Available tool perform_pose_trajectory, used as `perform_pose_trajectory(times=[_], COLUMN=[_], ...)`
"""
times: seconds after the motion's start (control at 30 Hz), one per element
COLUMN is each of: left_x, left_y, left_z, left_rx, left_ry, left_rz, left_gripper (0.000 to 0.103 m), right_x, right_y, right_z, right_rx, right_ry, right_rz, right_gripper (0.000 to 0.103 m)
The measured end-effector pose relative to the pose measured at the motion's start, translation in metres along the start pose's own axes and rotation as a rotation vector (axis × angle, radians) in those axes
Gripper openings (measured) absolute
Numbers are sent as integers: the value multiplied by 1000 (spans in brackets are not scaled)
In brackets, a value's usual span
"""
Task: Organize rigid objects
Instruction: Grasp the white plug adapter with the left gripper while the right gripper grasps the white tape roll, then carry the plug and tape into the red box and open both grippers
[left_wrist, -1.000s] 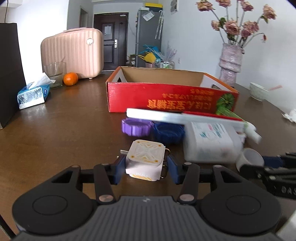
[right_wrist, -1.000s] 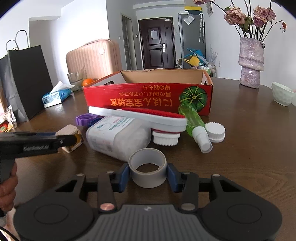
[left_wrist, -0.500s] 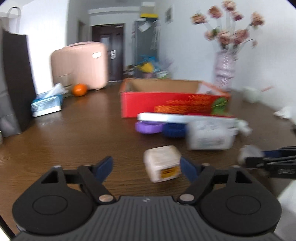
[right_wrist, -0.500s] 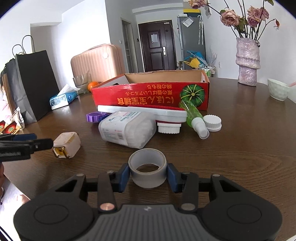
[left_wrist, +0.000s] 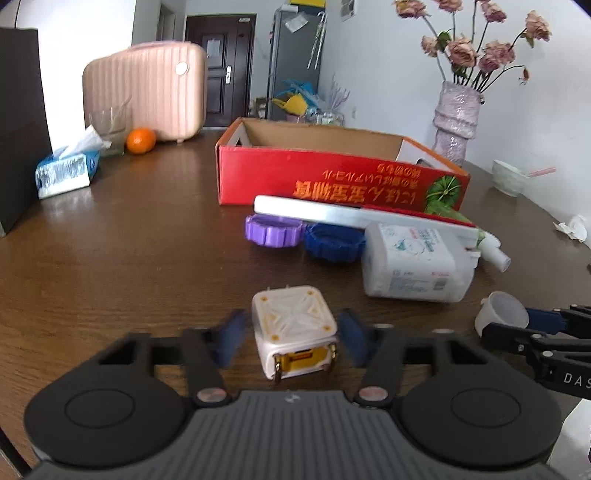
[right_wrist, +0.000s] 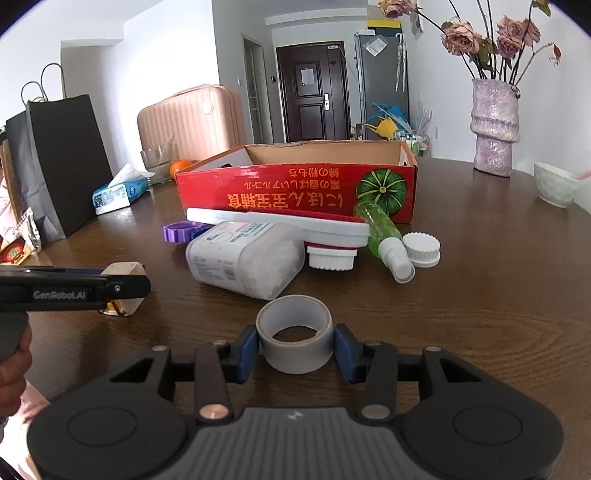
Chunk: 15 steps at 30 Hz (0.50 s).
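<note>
a: where's the charger cube (left_wrist: 293, 328)?
b: on the table (left_wrist: 147, 258), between the left tongs (left_wrist: 291, 339), whose jaws are closing; small gaps show, pads not pressing.
a: and the right tongs (right_wrist: 295, 349)?
b: pinching the tape roll (right_wrist: 294, 338), near the red box (right_wrist: 295, 188).

Caps: four (right_wrist: 421, 248); bottles: two (right_wrist: 382, 230); box: one (right_wrist: 295, 192).
</note>
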<state>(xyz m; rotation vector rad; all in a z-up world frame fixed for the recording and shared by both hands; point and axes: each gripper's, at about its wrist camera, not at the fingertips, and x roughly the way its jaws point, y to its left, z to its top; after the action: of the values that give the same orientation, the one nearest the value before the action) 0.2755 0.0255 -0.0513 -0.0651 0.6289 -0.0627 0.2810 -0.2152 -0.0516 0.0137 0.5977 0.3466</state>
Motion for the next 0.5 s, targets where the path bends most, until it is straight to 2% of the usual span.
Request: perform_pose_trajectory(times=[0.3,0.5], left_x=[-25,-47], left_y=[-8,-8], left_z=[-11,-1], left_rx=[47,56], left_ry=[-45,-130], left_rz=[34,41], left_gripper=[39,39], right_x=[-14,-37], right_y=[4,4], right_z=[-2,-1], right_rx=[-2,-10], right_ry=[-33,-87], right_rz=[10,3], right_gripper=[41,41])
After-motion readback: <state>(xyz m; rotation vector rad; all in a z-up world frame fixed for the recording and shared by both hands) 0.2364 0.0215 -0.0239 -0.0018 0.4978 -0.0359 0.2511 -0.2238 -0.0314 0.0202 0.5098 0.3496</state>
